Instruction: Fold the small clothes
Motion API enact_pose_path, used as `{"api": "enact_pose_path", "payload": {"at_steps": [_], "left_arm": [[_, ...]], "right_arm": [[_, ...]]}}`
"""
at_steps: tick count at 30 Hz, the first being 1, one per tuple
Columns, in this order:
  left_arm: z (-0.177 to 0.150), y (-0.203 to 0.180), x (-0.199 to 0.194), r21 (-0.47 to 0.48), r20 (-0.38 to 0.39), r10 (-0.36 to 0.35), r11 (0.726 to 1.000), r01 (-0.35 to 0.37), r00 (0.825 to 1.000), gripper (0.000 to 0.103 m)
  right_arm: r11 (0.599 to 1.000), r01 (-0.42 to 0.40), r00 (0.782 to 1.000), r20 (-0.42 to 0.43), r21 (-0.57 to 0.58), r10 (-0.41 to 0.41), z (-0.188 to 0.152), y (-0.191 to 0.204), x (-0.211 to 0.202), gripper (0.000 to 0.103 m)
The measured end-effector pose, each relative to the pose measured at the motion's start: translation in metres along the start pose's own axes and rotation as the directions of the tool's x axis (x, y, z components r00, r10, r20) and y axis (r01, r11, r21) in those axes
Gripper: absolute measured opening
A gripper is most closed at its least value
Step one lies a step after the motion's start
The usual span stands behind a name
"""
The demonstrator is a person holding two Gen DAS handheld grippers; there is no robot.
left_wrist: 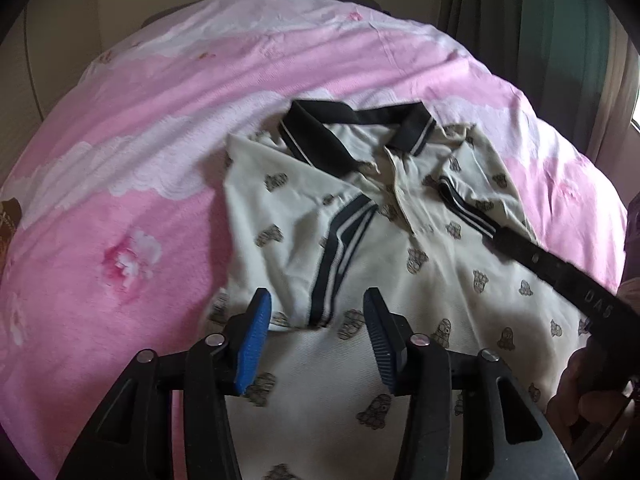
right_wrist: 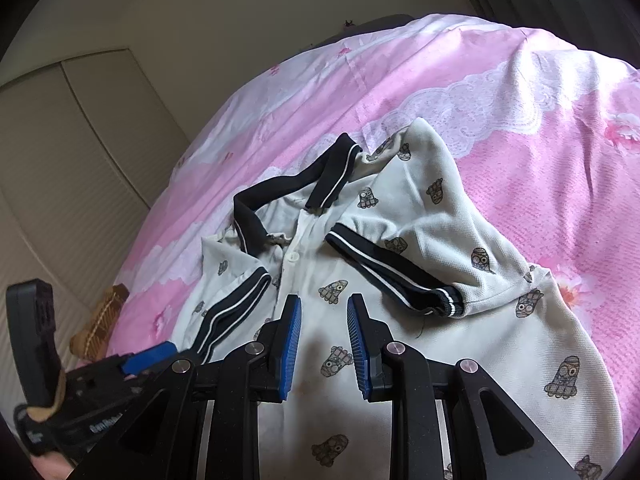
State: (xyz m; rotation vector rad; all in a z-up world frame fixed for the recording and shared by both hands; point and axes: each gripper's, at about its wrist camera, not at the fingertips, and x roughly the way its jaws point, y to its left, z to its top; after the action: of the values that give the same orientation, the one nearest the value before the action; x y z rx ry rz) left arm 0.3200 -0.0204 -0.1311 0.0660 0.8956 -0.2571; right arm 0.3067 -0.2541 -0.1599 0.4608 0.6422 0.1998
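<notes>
Two grippers hang over a small cream polo shirt (left_wrist: 400,248) that lies face up on a pink flowered bedspread (left_wrist: 120,160). We see the shirt's dark collar (left_wrist: 320,140) at the far end, and both short sleeves are folded inward over the chest, so their dark striped cuffs lie on either side of the button placket.

Our left gripper (left_wrist: 316,344) sits above the near left part of the shirt, just near of the left sleeve cuff (left_wrist: 340,256). Its blue-padded fingers (left_wrist: 254,344) stand wide apart with only cloth showing between them, and they grip nothing.

Our right gripper (right_wrist: 324,344) hovers over the middle of the shirt front, near of the white button (right_wrist: 293,256). Its jaws are also apart, though by a narrower gap, and nothing is held between them. The right sleeve cuff (right_wrist: 400,276) lies just to the right of that gripper's fingertips.

From the right wrist view, the left gripper shows at the near left edge, low beside the shirt. A brown object (right_wrist: 100,324) rests on the bedspread's left edge; we cannot tell what it is. Beyond the bed stand a pale wall and panelled doors (right_wrist: 60,160).
</notes>
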Motion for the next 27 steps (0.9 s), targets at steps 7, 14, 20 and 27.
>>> {"api": "enact_pose_path", "payload": {"at_steps": [7, 14, 20, 27], "left_arm": [[-0.001, 0.029, -0.007, -0.063, -0.003, 0.027, 0.998, -0.027, 1.0, 0.051], [-0.013, 0.041, -0.008, -0.096, 0.027, 0.078, 0.993, -0.076, 0.997, 0.051], [-0.023, 0.064, 0.001, -0.159, 0.003, 0.09, 0.983, -0.088, 0.996, 0.051], [-0.029, 0.086, 0.011, -0.229, -0.042, 0.077, 0.97, -0.085, 0.996, 0.053]], "right_arm": [[0.993, -0.112, 0.993, -0.046, -0.031, 0.11, -0.006, 0.022, 0.008, 0.025], [0.973, -0.225, 0.964, -0.16, -0.052, 0.215, -0.02, 0.062, 0.031, 0.025], [0.976, -0.206, 0.947, -0.266, -0.066, 0.182, -0.023, 0.083, 0.058, 0.025], [0.983, -0.176, 0.915, -0.359, 0.061, 0.186, -0.009, 0.079, 0.093, 0.025]]}}
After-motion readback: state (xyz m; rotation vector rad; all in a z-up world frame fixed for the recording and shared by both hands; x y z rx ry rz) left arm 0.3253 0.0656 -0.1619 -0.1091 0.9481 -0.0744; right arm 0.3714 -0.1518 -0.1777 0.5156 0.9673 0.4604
